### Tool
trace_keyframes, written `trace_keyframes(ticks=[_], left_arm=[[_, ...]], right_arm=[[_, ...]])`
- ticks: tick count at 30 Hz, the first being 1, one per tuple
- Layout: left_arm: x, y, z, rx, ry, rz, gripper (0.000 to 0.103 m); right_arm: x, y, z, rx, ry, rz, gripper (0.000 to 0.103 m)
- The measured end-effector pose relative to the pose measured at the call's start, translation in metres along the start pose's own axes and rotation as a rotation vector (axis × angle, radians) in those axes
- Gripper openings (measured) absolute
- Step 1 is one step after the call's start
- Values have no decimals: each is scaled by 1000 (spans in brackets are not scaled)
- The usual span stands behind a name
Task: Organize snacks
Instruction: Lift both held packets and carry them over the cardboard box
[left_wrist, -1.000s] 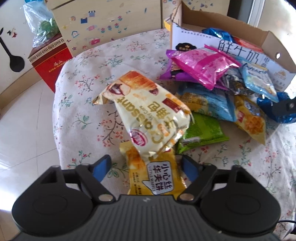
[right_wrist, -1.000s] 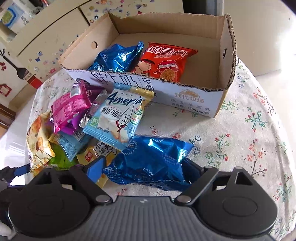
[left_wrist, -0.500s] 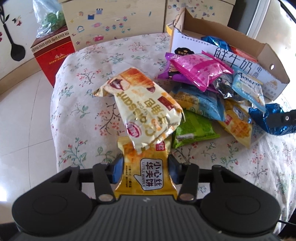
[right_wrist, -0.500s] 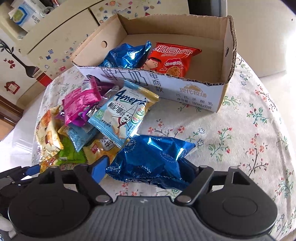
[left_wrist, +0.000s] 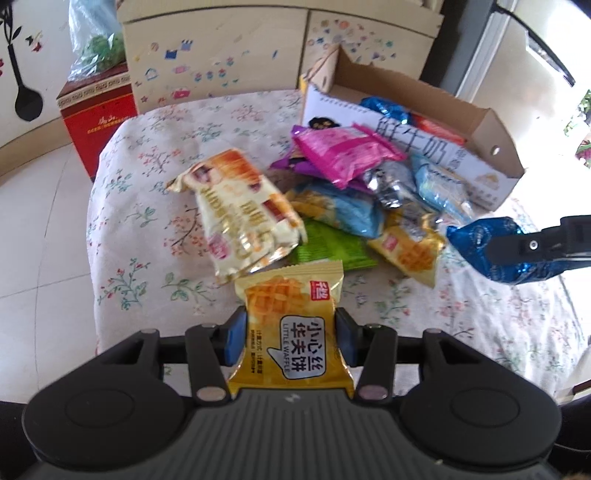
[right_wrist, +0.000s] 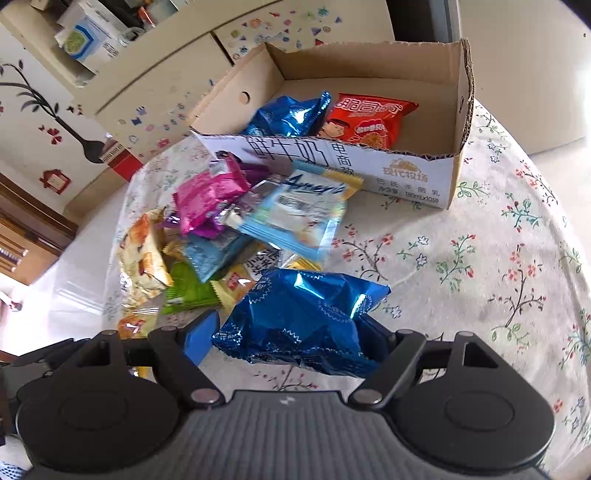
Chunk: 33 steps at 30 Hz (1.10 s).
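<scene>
Gripping a yellow waffle pack (left_wrist: 291, 325) between blue pads, left gripper (left_wrist: 290, 330) clamped on its sides, pack raised off the flowered tablecloth (left_wrist: 147, 236). Pinched across the right gripper (right_wrist: 286, 334), a blue foil bag (right_wrist: 299, 317), pads pressed on both sides, likewise lifted clear of the cloth. Just beyond, heaped in a loose pile: cream croissant pack (left_wrist: 240, 210), green pack (left_wrist: 332, 249), second waffle pack (left_wrist: 410, 251), pale blue packs, silver pack (left_wrist: 391, 182), magenta pack (left_wrist: 343, 153) on top. Leaned near the box front, light blue "Ameria" bag (right_wrist: 295, 212). Farther back, open cardboard box (right_wrist: 463, 110) on the table's far side, already loaded with another blue foil bag (right_wrist: 291, 114) and a red bag (right_wrist: 369, 120) side by side. Beyond the table, red carton (left_wrist: 98, 129) on the floor against a stickered cabinet (left_wrist: 221, 55).
</scene>
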<state>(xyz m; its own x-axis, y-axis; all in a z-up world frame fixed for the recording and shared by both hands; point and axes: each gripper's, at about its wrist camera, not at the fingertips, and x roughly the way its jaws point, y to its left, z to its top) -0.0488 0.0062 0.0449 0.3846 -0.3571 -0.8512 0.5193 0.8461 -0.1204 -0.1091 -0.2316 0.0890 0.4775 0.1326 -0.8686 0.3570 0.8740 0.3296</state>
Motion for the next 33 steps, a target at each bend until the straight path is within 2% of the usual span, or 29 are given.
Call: trace_keyframes(ticks=[5,13,18,26,33], left_arm=[[-6,-11,2,33,-44,6,48],[-9,-21,13,31,-93,8,48],[-12,-26,23,15,-115,-26,48],[-20,-32,60,-15,-185,-61,48],[-23,-38,96,-12,-246,-67,48]], right_arm=[[-8,1,-3,11,-25,20,85],[-16,9,4,-13,-78,29,85],[-20,15,9,-28,-104,33,85],[-32,20,22,-39,-173,48,85],[-52,16,43,-25,-284,67,86]])
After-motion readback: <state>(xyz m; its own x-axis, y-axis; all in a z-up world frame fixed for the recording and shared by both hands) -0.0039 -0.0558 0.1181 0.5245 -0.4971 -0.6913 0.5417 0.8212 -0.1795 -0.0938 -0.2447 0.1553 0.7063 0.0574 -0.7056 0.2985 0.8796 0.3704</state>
